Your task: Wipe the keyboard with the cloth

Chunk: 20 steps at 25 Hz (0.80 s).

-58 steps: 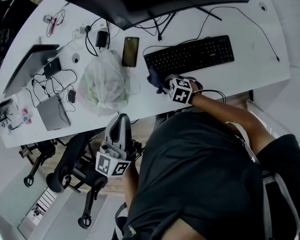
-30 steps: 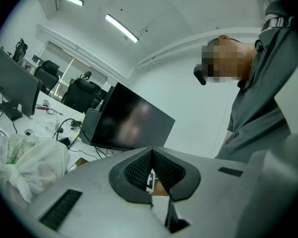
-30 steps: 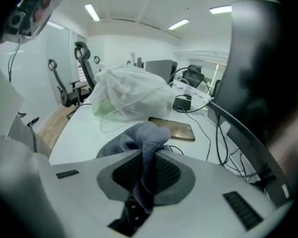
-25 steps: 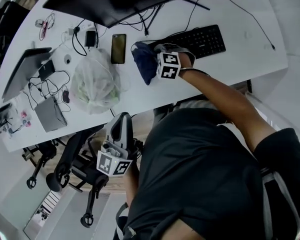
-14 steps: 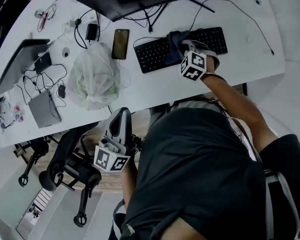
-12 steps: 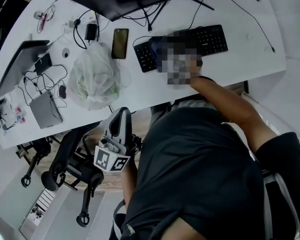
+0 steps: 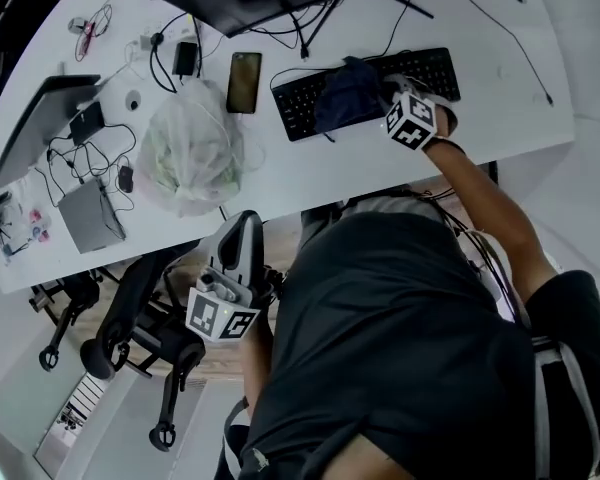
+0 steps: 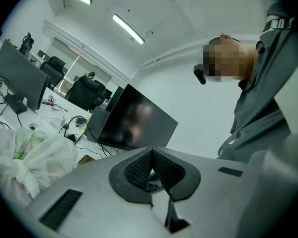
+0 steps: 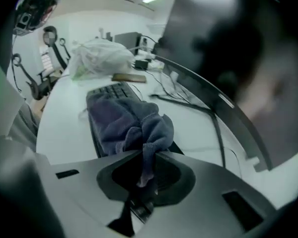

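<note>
- The right claw (image 9: 146, 170) is clamped on a fold of the cloth (image 9: 124, 120), which trails ahead of it along the keyboard's (image 7: 298, 110) long axis.
- The left claw (image 8: 150, 170), jaws together and empty, hangs well apart from the surface (image 7: 500, 118).

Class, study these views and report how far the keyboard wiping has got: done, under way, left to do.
Done: the cloth is gripped in the shut right claw and spread on the keyboard. In hand: it covers the middle keys, so wiping seems under way. Left: both ends lie uncovered; whether they are wiped cannot be told. The left claw is shut, empty, off the desk.
</note>
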Tool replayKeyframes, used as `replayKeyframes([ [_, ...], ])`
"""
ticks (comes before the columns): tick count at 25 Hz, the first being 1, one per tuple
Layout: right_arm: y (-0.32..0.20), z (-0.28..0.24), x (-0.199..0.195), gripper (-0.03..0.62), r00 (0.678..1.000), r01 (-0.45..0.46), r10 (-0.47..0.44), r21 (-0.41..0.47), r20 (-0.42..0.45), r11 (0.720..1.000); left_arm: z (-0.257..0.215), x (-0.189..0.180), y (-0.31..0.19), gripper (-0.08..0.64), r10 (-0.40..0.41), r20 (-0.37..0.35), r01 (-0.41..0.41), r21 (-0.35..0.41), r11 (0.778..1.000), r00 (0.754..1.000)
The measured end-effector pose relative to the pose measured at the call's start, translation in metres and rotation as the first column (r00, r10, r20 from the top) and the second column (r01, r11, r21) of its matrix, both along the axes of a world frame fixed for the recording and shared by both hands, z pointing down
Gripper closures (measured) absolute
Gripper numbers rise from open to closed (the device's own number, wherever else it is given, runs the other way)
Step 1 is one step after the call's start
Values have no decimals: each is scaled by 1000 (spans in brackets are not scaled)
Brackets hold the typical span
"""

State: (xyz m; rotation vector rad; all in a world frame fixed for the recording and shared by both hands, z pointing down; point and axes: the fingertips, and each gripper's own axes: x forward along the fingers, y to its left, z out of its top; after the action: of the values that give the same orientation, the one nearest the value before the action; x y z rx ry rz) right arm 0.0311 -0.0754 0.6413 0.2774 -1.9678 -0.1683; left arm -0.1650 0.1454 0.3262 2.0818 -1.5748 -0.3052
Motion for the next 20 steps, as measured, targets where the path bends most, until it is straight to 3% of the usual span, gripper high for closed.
replayKeyframes([
  [2,-33,-24,61,545,984,-146,151,56,-92,988,1,-1,-1,555,0,-7,0,6,1000,1000],
  [4,-38,-43,69,545,972,-207,214,77,-93,975,3,-1,-2,555,2,-11,-2,4,1000,1000],
  [6,-14,-54,19,545,991,-129,130,63,-12,990,3,0,-5,555,6,-8,-6,-4,1000,1000],
  [8,34,-56,-56,545,996,40,-41,8,81,999,-1,2,-11,555,11,9,-11,-10,1000,1000],
  [11,95,-54,-142,545,957,256,-242,-67,160,964,-12,-5,-25,555,24,46,-24,1,1000,999],
  [13,109,-40,-162,545,940,319,-304,-83,156,944,-17,-14,-28,555,16,72,-17,11,1000,997],
  [16,101,-23,-133,545,951,294,-281,-100,129,950,-15,-32,-16,555,-31,100,31,9,999,995],
  [20,48,-20,-15,546,998,70,-70,-87,7,994,-4,-57,2,555,-111,86,111,3,994,990],
])
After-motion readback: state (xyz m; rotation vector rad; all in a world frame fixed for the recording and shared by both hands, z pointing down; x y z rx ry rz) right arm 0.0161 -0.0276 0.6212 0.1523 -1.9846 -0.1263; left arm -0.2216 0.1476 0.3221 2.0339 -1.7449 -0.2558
